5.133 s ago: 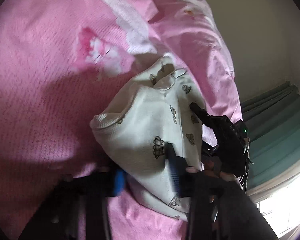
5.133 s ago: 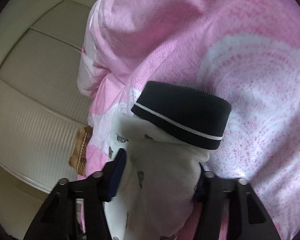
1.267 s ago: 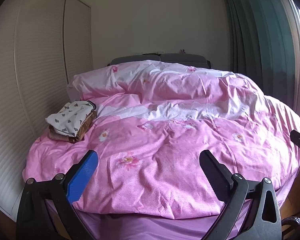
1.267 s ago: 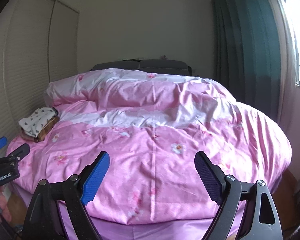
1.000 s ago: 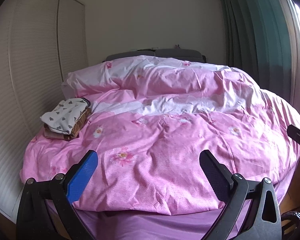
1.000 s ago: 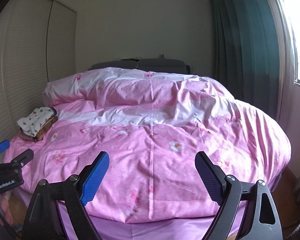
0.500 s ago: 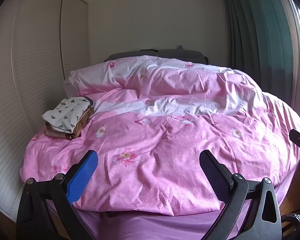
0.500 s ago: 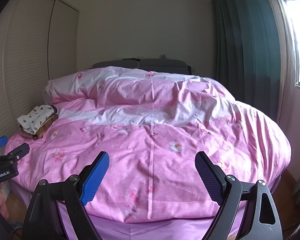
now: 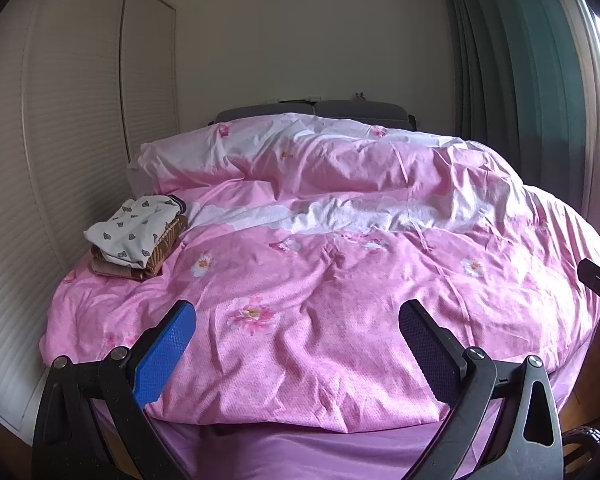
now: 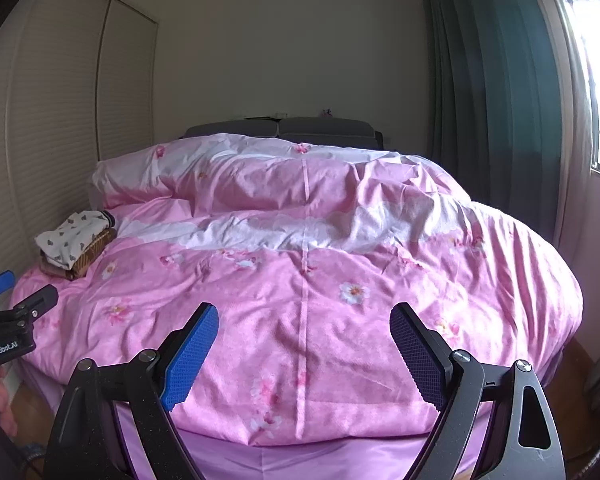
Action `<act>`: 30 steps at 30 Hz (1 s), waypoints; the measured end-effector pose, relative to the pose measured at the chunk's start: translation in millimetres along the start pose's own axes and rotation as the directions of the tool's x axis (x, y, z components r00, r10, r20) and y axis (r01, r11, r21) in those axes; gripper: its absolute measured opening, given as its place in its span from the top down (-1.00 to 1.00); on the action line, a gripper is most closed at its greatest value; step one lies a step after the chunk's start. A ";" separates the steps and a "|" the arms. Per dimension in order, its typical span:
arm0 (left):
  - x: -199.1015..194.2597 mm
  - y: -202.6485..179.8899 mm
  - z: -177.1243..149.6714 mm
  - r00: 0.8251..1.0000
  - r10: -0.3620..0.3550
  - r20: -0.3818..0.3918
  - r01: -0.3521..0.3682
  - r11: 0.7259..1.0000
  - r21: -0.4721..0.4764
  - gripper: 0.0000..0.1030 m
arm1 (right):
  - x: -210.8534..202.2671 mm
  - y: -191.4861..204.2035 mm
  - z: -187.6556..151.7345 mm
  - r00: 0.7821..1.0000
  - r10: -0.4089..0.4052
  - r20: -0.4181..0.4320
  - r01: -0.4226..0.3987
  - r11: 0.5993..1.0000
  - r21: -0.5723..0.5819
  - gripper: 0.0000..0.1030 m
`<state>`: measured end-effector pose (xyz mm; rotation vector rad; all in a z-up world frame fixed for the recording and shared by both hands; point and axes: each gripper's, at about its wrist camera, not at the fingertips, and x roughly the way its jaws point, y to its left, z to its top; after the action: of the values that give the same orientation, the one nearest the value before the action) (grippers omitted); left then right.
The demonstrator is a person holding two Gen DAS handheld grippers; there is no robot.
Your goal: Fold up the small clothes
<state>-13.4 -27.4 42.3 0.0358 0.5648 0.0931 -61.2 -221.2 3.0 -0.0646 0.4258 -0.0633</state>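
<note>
Both the left tongs [image 9: 296, 344] and right tongs [image 10: 304, 344] are hanging released and empty; the folded printed garment [image 9: 134, 230] is sitting stacked at left on the bed [image 9: 340, 280], so folding looks finished.

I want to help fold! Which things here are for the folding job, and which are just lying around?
For the job: white patterned garment, brown folded clothes under it, left gripper, right gripper, both open and empty.

Just there: pink duvet, green curtains, closet doors.
</note>
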 end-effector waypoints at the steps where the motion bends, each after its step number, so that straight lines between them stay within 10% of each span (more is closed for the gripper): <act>1: 0.1 0.5 0.1 1.000 -0.001 0.000 0.001 1.000 0.002 -1.00 | 0.3 -0.3 0.1 1.000 0.003 -0.001 -0.003 1.000 -0.001 -0.72; 30: 4.5 4.9 -5.8 0.999 -0.031 -0.021 0.031 0.999 0.019 -1.00 | -0.8 2.3 -0.2 1.000 -0.005 0.003 0.005 1.000 0.003 -0.72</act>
<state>-13.1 -22.0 35.3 0.0449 0.5868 0.0580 -62.0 -218.8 2.9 -0.0632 0.4227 -0.0685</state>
